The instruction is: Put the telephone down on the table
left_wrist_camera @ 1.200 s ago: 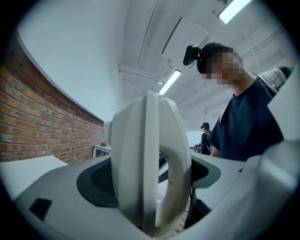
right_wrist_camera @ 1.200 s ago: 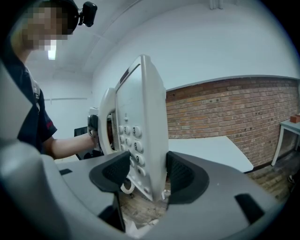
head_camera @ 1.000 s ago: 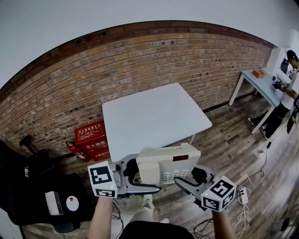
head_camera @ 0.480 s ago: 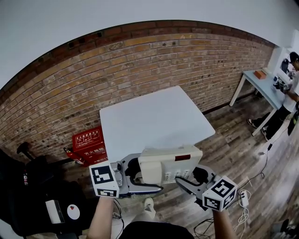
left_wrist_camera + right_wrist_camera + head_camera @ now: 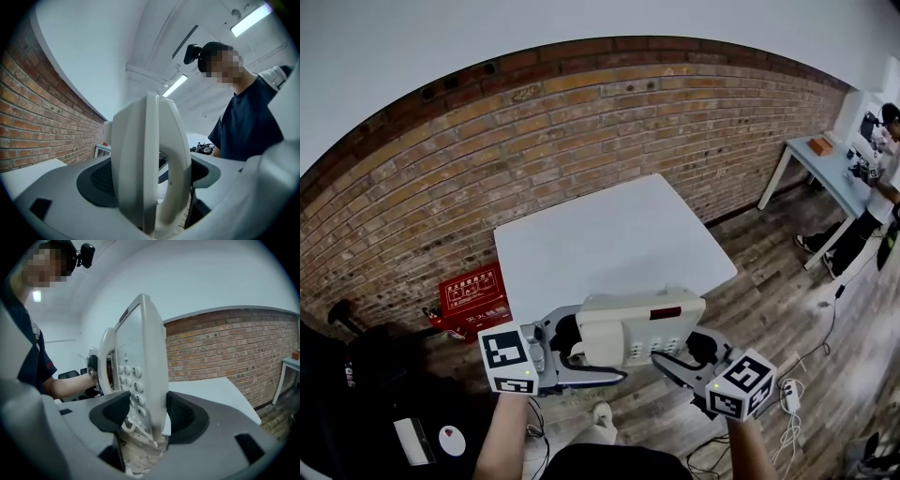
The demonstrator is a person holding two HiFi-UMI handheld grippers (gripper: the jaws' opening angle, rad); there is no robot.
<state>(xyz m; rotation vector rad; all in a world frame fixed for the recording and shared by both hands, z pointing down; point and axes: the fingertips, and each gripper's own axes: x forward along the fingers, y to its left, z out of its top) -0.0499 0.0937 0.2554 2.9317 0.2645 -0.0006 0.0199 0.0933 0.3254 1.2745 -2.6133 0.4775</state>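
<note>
Phone (image 5: 639,325) btwn L tool (image 5: 581,352) & R tool (image 5: 684,357), before table (image 5: 609,244), wall (image 5: 534,141) behind

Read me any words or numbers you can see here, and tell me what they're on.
"2": key on the telephone.
"3": key beside it.
"6": key below the 3.
Other keys: too blurred to read.
Print on the red box: too small to read.

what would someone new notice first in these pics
The cream plastic desk telephone stands out first: it hangs in mid-air at the bottom centre of the head view, clamped at one end by the left gripper and at the other by the right gripper. Just beyond it is a white square table, backed by a long red brick wall with a red box on the floor at its foot.
</note>
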